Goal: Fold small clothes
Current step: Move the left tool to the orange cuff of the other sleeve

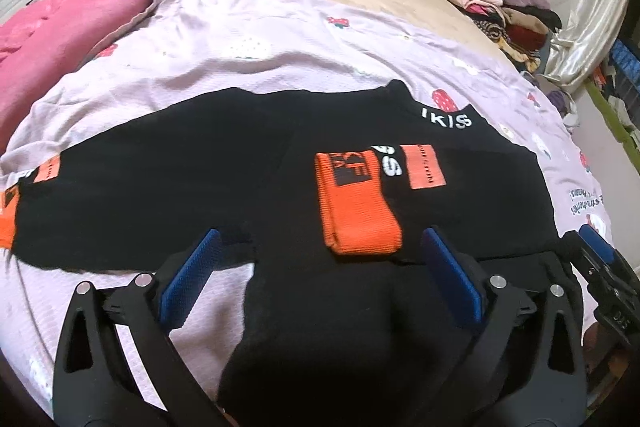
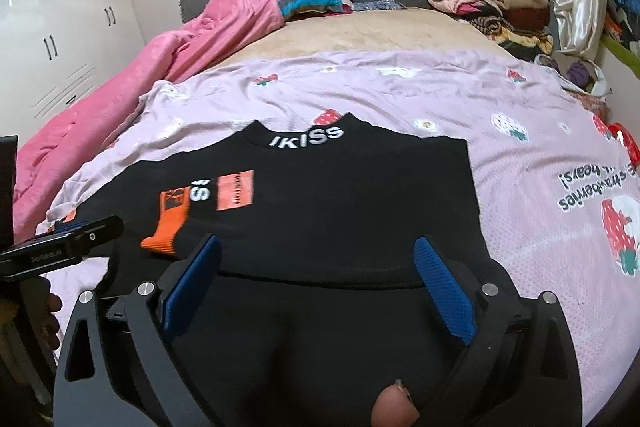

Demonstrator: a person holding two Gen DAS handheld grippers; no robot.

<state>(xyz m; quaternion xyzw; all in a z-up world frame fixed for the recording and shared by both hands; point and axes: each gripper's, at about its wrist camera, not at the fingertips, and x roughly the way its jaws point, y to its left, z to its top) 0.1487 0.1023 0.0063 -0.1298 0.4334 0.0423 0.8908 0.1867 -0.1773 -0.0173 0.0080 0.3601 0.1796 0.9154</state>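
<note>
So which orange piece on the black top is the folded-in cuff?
The ribbed orange cuff, lying across the chest; the flat orange patch beside it is printed on.

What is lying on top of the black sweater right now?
An orange ribbed cuff, folded in over the chest of the black sweater. It partly covers the white lettering beside the orange patch. What lies under the cuff is hidden.

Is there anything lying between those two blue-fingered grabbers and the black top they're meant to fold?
Nothing visible. Each hand-held gripper, left and right, hangs open right over the black sweater, which is spread on the lilac strawberry sheet.
</note>
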